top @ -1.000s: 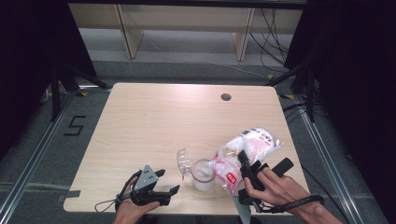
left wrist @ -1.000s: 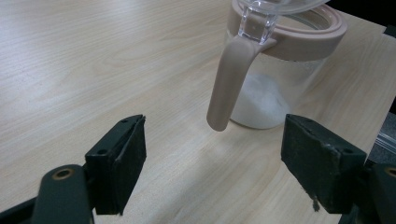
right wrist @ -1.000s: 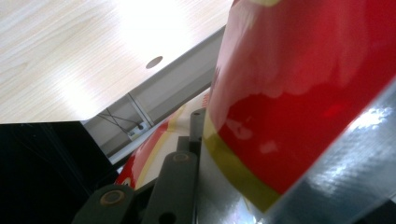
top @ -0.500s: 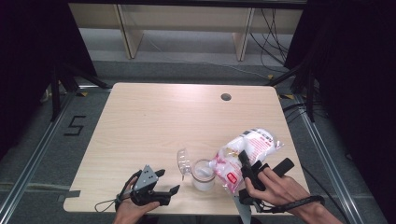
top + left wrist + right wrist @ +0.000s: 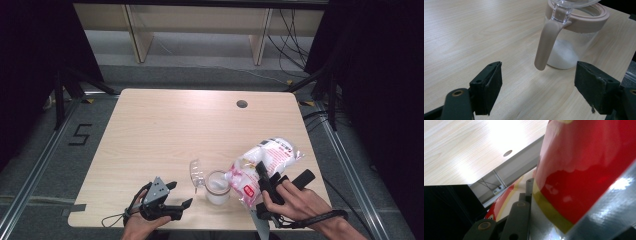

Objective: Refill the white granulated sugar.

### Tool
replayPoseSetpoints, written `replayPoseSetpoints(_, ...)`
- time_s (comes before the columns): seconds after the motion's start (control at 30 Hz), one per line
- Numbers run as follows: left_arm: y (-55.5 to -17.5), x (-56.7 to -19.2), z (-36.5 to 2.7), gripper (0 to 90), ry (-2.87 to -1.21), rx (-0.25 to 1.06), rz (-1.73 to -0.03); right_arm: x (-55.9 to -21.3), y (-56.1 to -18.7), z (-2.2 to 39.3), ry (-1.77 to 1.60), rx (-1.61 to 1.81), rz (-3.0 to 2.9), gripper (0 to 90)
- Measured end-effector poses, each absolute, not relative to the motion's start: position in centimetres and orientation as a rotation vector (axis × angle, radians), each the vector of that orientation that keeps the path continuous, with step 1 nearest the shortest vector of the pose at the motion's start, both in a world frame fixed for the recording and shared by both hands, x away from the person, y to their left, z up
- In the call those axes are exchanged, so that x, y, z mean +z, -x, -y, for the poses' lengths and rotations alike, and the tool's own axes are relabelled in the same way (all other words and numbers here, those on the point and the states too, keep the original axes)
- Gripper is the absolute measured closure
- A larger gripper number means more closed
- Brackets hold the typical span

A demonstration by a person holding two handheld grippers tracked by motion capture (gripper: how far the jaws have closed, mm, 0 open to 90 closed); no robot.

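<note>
A clear jar (image 5: 218,187) with a pink rim and handle stands near the table's front edge, with white powder in its bottom and its clear lid (image 5: 195,172) flipped open to the left. In the left gripper view the jar (image 5: 574,37) and its handle (image 5: 546,45) stand just beyond my left gripper (image 5: 539,92), which is open with nothing between its pads. In the high view the left gripper (image 5: 181,194) lies low to the left of the jar. My right gripper (image 5: 261,175) is shut on a red-and-white bag (image 5: 265,162) of white powder, tilted with its low end over the jar. The bag (image 5: 586,170) is very close in the right gripper view.
The light wooden table (image 5: 165,130) has a round cable hole (image 5: 242,104) at its back right. A floor tile marked 5 lies to the left of the table. Shelving and cables stand behind it, with dark curtains on both sides.
</note>
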State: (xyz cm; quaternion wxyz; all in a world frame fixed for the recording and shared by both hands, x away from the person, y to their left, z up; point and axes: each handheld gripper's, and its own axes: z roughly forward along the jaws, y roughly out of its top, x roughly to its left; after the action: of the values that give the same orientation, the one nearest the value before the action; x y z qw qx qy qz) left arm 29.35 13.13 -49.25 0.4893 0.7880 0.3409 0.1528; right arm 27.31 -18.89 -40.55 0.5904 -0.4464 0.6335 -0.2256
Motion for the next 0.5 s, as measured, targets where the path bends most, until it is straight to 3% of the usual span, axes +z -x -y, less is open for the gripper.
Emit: replayPoseSetpoints(0.5,-29.29,-49.23,-13.13,22.0,-1.91,0.369,-0.84,-40.34,-27.15,18.39,1.092,-0.561,-1.464,82.1)
